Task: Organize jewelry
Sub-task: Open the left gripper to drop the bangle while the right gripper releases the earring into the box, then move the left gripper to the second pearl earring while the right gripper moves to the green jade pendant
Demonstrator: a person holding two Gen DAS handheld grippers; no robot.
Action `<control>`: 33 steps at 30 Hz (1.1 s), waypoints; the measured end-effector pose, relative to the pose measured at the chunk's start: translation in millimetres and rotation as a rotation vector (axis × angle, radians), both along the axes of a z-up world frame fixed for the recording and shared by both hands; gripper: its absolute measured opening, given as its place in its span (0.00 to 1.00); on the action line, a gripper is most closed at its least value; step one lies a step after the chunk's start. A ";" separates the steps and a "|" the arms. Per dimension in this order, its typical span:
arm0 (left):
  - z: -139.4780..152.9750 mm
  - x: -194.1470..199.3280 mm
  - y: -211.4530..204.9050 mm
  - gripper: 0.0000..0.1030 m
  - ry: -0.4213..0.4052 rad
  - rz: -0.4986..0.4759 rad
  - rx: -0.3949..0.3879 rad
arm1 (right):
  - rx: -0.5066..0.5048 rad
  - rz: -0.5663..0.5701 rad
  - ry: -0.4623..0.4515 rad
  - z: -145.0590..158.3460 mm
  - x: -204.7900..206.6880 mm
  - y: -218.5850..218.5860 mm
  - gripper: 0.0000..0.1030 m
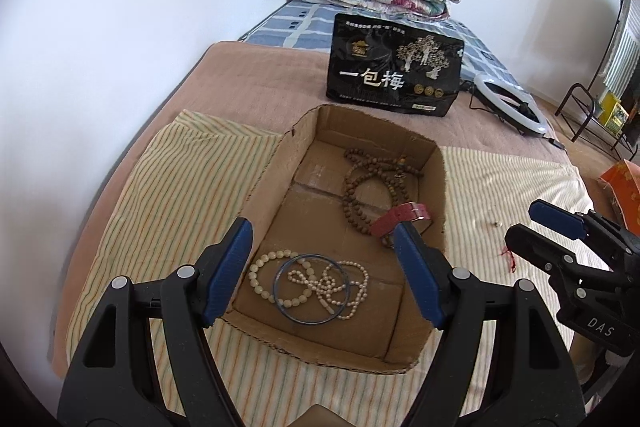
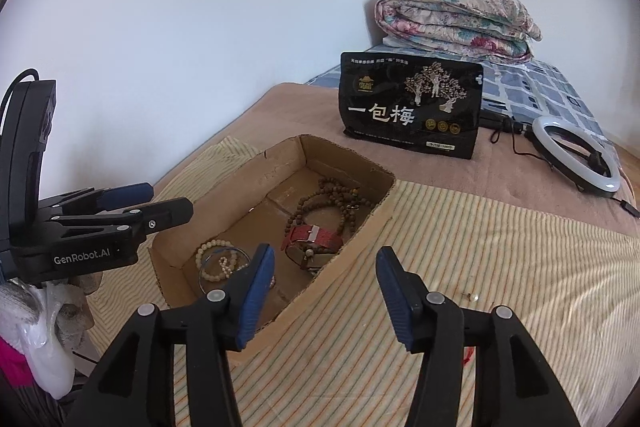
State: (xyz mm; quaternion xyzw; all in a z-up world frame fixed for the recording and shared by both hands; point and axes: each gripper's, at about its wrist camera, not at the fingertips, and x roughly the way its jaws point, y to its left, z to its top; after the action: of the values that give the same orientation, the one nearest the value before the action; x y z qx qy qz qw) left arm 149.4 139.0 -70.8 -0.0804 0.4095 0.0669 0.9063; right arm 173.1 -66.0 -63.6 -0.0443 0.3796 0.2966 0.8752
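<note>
The right gripper (image 2: pixel 324 291) stands with its jaws apart and nothing between them, poised over the near right rim of the cardboard box (image 2: pixel 280 159). The left gripper (image 1: pixel 324 271) is likewise spread and empty, hanging above the box's near end.

Inside the box, at that near end, lie a cream bead bracelet (image 1: pixel 272 281) and a pearl strand (image 1: pixel 344 285) overlapped by a blue bangle (image 1: pixel 312 289). Further in lies a red-strapped watch (image 2: pixel 316 237), and at the far end a long brown bead necklace (image 1: pixel 372 187).

Most of the jewelry appears already gathered. Outside the box, on the striped cloth (image 2: pixel 480 247) to its right, a small pearl stud (image 2: pixel 473 297) remains, and nearer the camera than that a bit of red thread (image 1: pixel 510 259). Those look like what is left to collect. Beyond the box's far end stands a black snack bag (image 2: pixel 412 107).
</note>
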 end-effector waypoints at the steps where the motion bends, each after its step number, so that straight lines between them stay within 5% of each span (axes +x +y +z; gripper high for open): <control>1: 1.2 0.6 -4.5 0.73 -0.003 -0.010 -0.001 | 0.000 -0.007 -0.002 1.1 0.4 -5.3 0.55; 15: 12.1 9.2 -70.5 0.73 -0.047 -0.139 0.007 | 0.018 -0.153 -0.049 21.2 4.6 -81.7 0.83; 33: 6.9 22.7 -124.5 0.73 -0.035 -0.240 -0.005 | -0.022 -0.250 0.018 -3.2 17.7 -152.7 0.85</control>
State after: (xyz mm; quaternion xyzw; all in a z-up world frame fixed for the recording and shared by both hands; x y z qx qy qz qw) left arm 172.1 14.4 -63.9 -0.0340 0.4006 -0.0444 0.9146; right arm 190.8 -218.8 -66.8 -0.0033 0.3933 0.1815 0.9013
